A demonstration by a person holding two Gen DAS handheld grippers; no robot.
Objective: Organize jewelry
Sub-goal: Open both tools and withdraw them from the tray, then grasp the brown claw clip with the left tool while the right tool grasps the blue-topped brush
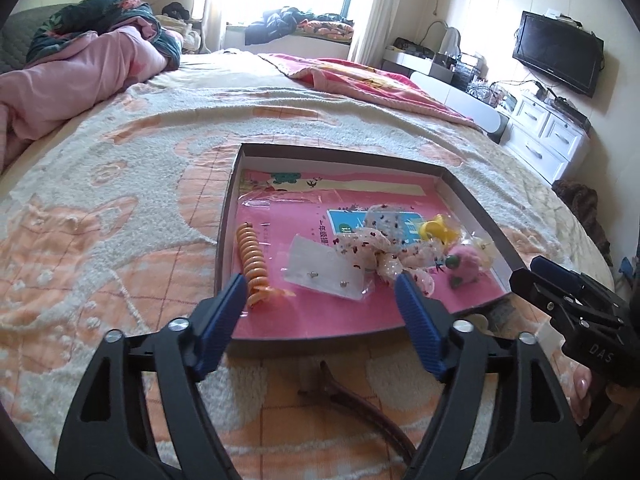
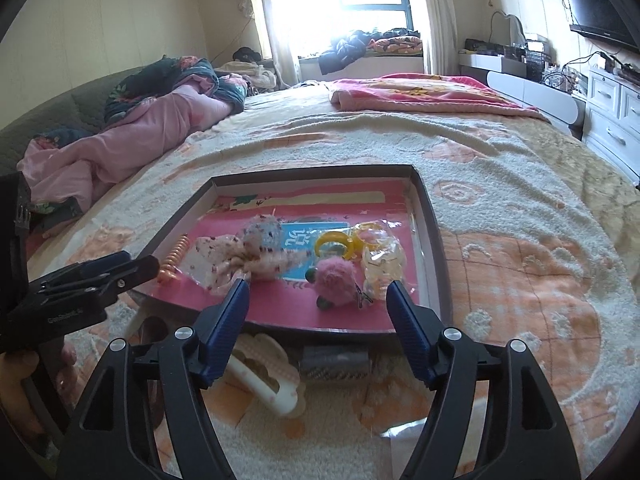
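Covering the bed [image 1: 120, 208], a towelling blanket [image 2: 520, 264] (orange-patterned).

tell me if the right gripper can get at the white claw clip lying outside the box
Probably yes. The white claw clip lies on the blanket just under the open right gripper, in front of the box, with nothing covering it; the gripper would only need to dip down.

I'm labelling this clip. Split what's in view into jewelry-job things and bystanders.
Job: tray, orange spiral tie, earring card, spotted scrunchie, pink pompom, yellow ring, brown clip, white claw clip.

Bystanders: quilt, television, drawers.
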